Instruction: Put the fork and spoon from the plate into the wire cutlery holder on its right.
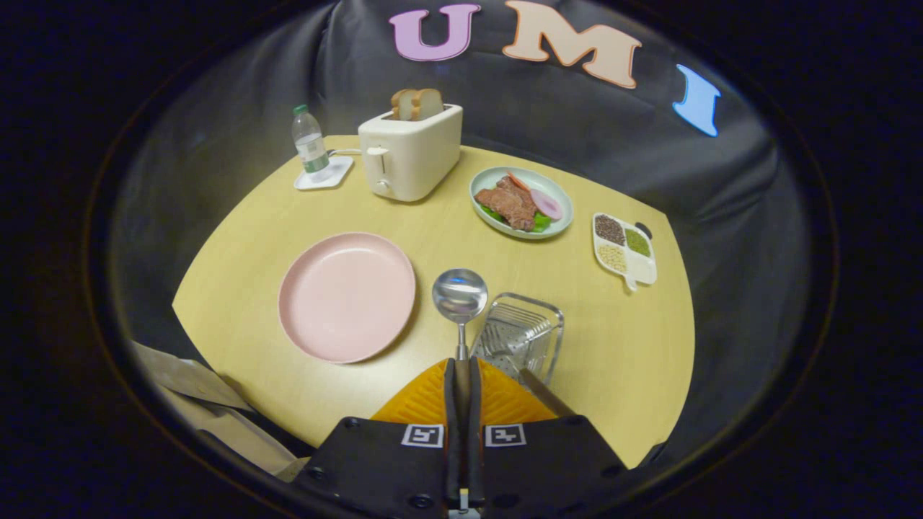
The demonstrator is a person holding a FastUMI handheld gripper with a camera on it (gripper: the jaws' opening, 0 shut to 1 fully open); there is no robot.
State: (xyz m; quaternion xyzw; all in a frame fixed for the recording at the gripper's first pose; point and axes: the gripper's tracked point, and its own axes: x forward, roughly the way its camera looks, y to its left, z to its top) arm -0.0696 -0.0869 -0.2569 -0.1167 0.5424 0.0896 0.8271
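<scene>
gripper [462,364] pinching spoon [460,297] handle, wire cutlery holder [520,337] beside, pink plate [347,295], yellow table [620,346]

claw [462,375] | black housing, screws at corners | two square black-and-white markers | ribbed finger faces

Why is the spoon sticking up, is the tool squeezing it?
Touching. In the gripper view the tool has both fingers closed on the spoon handle, and the bowl sticks out just ahead of them, beside the wire cutlery holder.
</scene>
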